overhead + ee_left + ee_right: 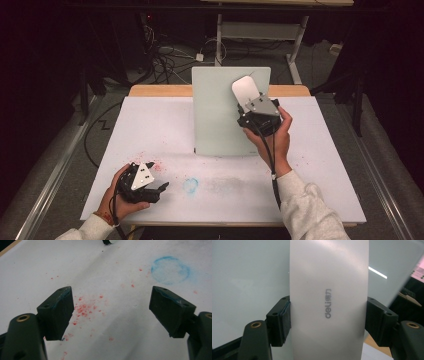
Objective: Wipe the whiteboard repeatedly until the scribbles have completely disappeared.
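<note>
Our right gripper (248, 102), right of centre in the high view, is clamped on a smooth white oblong eraser block printed "deli" (328, 302), held over the pale grey-green whiteboard panel (220, 120) at upper centre. We judge the pick-up done and any wiping still ahead. At lower left our left gripper (161, 189) rests, jaws spread and empty, above red specks (83, 308) beside a blue chalky ring (170, 270).

2 black grippers (161, 189) (250, 102) with brass-ringed screw holes, grey three-cornered plates, trailing black cables; light grey sleeves (310, 210).
</note>
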Action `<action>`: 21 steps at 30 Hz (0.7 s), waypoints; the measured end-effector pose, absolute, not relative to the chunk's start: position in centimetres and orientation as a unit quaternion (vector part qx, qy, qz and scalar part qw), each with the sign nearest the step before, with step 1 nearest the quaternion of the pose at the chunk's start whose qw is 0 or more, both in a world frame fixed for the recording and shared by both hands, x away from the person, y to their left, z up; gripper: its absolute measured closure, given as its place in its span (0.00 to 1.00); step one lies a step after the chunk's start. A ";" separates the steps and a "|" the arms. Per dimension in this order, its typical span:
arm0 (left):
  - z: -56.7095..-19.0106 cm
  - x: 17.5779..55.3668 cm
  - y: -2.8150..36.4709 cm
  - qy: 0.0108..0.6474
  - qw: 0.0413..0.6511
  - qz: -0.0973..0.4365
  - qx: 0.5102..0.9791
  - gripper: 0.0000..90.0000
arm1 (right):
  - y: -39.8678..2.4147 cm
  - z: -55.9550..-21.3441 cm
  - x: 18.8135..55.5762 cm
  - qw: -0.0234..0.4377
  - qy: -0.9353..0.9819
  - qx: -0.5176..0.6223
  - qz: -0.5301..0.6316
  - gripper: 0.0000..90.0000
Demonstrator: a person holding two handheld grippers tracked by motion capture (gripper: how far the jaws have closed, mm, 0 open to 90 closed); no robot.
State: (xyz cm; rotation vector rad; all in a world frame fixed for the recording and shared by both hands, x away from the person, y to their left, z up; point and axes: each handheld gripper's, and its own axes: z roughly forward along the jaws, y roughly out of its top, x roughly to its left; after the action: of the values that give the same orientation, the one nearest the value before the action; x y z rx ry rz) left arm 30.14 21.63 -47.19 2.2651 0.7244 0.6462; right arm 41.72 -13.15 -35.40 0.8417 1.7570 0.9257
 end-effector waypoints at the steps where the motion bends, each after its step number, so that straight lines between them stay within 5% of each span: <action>1: -47.2 30.2 21.7 0.277 0.332 0.247 0.867 0.22 | -12.9 -35.7 41.6 0.473 0.723 0.337 0.374 0.34; 10: -47.2 30.1 21.7 0.278 0.332 0.248 0.867 0.22 | -11.8 -38.1 40.7 0.479 0.744 0.306 0.351 0.34; 21: -47.2 30.2 21.7 0.278 0.332 0.247 0.867 0.22 | -14.1 -35.0 42.0 0.508 0.693 0.351 0.372 0.34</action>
State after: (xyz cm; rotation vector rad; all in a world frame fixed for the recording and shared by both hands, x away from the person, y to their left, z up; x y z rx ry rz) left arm 30.16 21.68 -47.19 2.2647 0.7271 0.6448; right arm 42.00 -14.07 -34.95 0.8465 1.6705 0.8963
